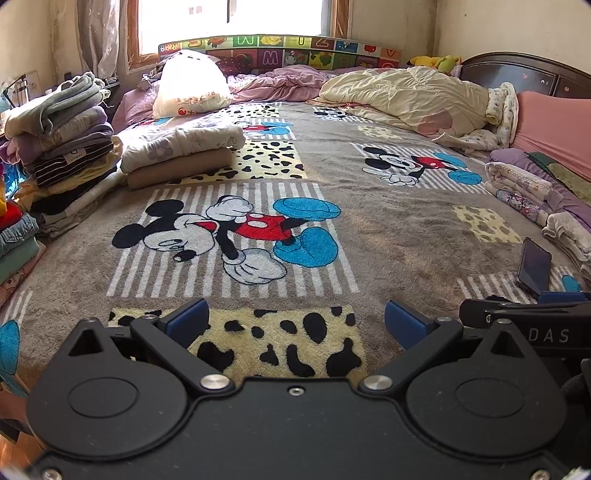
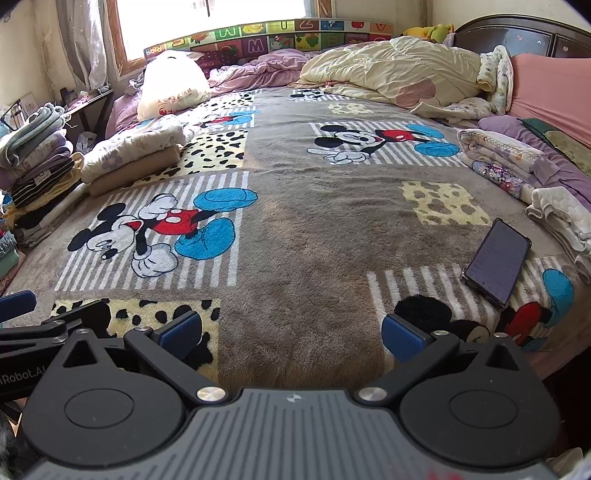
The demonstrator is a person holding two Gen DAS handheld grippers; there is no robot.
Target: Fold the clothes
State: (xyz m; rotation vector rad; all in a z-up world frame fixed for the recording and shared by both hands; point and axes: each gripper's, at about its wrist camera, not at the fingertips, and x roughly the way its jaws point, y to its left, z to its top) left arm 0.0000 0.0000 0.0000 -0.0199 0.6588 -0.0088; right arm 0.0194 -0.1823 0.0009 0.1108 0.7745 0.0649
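Observation:
My left gripper (image 1: 295, 321) is open over the near edge of a cartoon-mouse blanket (image 1: 369, 229), with nothing between its blue pads. My right gripper (image 2: 291, 330) is also open and empty, side by side with the left. A tall stack of folded clothes (image 1: 62, 133) stands at the left edge of the bed, also in the right wrist view as a folded stack (image 2: 37, 162). A folded floral quilt on a tan fold (image 1: 181, 155) lies beside it. Folded pale garments (image 2: 517, 162) lie at the right, and a white folded piece (image 2: 561, 218) sits nearer.
A dark phone (image 2: 496, 262) lies on the blanket at the right, near my right gripper. A cream duvet (image 1: 406, 92), a pink pillow (image 1: 554, 125) and a white bag (image 1: 190, 85) fill the far side of the bed. A window (image 1: 236, 22) is behind.

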